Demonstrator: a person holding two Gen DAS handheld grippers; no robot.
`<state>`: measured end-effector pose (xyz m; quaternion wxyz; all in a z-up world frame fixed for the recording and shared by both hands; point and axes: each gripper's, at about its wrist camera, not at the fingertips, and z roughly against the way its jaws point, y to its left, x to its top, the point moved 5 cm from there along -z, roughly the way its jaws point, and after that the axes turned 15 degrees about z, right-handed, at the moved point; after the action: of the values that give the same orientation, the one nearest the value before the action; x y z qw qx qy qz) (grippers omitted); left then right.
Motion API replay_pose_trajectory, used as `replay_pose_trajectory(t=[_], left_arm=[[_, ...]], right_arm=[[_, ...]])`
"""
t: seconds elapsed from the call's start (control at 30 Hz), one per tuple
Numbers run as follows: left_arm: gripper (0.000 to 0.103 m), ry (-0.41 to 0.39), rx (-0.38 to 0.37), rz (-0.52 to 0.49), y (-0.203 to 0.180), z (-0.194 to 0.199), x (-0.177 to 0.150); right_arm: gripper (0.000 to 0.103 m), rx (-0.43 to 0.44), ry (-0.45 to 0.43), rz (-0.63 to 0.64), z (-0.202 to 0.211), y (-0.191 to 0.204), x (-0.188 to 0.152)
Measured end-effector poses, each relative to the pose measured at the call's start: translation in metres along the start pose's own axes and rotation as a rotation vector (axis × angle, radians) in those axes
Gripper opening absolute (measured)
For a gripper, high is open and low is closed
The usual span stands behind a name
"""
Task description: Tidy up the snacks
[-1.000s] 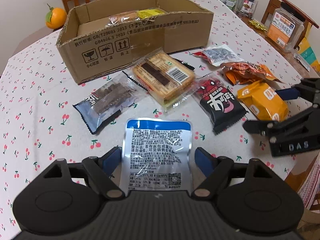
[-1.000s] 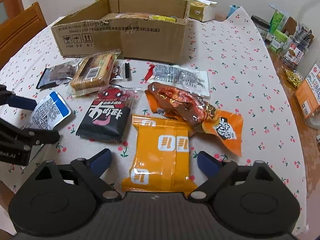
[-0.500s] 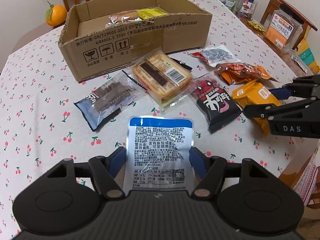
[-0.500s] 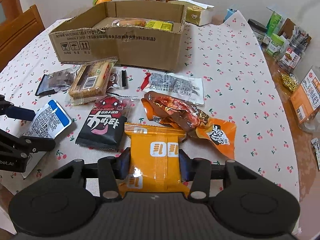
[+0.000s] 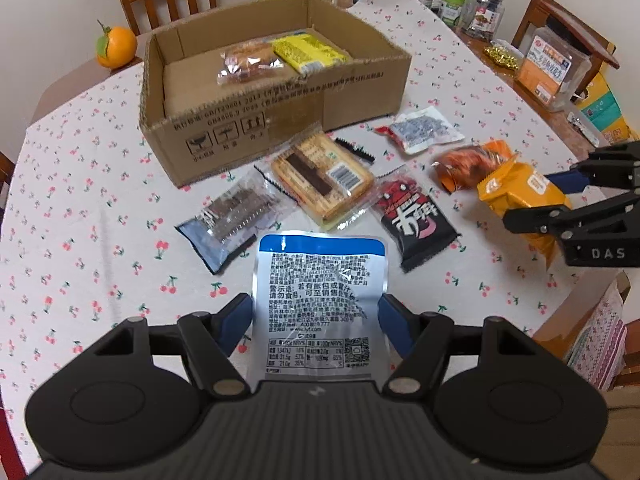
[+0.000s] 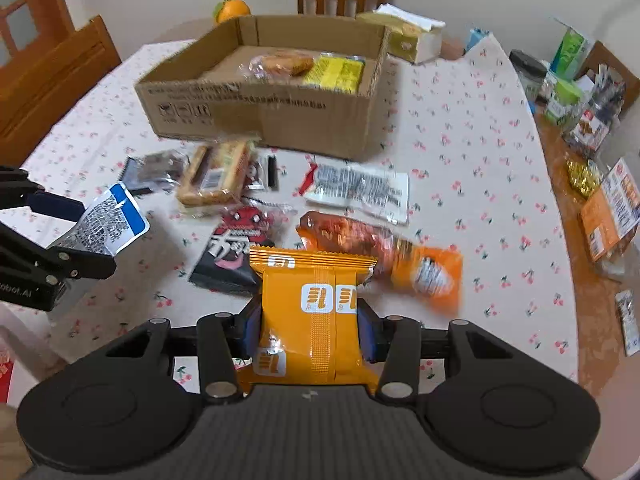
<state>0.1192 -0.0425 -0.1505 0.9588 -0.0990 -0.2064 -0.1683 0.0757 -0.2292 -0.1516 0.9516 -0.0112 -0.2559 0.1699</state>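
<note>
Gripping on both sides here: the left gripper (image 5: 316,316) has its blue fingers (image 5: 234,326) pressed against the edges of a silver-and-blue pouch (image 5: 320,300), printed back facing up, and the pouch looks lifted off the worktop (image 5: 80,208), though from this angle that's hard to confirm. Over on the other side, the right gripper (image 6: 310,330) is clamped tight on an orange snack pack (image 6: 314,320), fingers squeezing its sides, the pack held up above the cherry-print cloth. Ahead sits the open cardboard box (image 5: 280,120), with a bread roll in clear wrap (image 5: 250,62) and a yellow packet (image 5: 308,54) lying side by side inside. Between box and grippers, loose on the worktop: a dark wafer packet (image 5: 232,220), a biscuit pack (image 5: 324,180), a black-and-red packet (image 5: 414,220), a crumpled orange bag (image 6: 380,256) and a white-and-red sachet (image 5: 420,130). An orange fruit (image 5: 116,48) sits beyond the box.
</note>
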Motion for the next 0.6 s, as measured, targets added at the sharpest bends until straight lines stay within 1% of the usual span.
replay_pose_trajectory(t=[0.13,0.17,0.2,0.27,0.33,0.4,0.43,0.47,0.5,0.53,0.57,0.6], left_arm=[[0.069,-0.024,-0.015,-0.012,-0.005,0.016,0.012],[0.045,-0.032,-0.016,-0.011,-0.006,0.019,0.015],[0.032,-0.034,-0.022,-0.013,-0.008,0.022,0.02],[0.03,-0.026,-0.046,0.014,-0.007,0.024,0.03],[0.03,-0.043,-0.072,0.024,-0.008,0.025,0.04],[0.03,-0.069,-0.04,-0.003,-0.011,0.023,0.046],[0.034,-0.079,-0.018,-0.018,-0.012,0.021,0.048],[0.046,-0.08,-0.019,-0.021,-0.014,0.02,0.049],[0.054,-0.082,-0.032,-0.016,-0.015,0.02,0.048],[0.072,-0.092,-0.044,-0.017,-0.017,0.019,0.045],[0.086,-0.098,-0.042,-0.026,-0.019,0.017,0.04],[0.086,-0.096,-0.025,-0.034,-0.02,0.014,0.035]], right_arm=[[0.052,0.004,-0.04,0.026,0.017,-0.003,0.013],[0.052,0.004,-0.05,0.029,0.019,-0.004,0.017],[0.052,0.003,-0.059,0.033,0.022,-0.005,0.021],[0.052,0.004,-0.079,0.047,0.025,-0.006,0.03],[0.052,0.013,-0.101,0.056,0.027,-0.006,0.04],[0.052,0.016,-0.116,0.066,0.026,-0.007,0.048],[0.052,0.005,-0.119,0.073,0.025,-0.007,0.051],[0.052,0.0,-0.125,0.073,0.025,-0.008,0.054],[0.052,0.003,-0.131,0.068,0.025,-0.009,0.055],[0.052,0.009,-0.135,0.059,0.025,-0.01,0.057],[0.052,0.012,-0.137,0.055,0.024,-0.011,0.057],[0.052,0.013,-0.135,0.056,0.023,-0.011,0.058]])
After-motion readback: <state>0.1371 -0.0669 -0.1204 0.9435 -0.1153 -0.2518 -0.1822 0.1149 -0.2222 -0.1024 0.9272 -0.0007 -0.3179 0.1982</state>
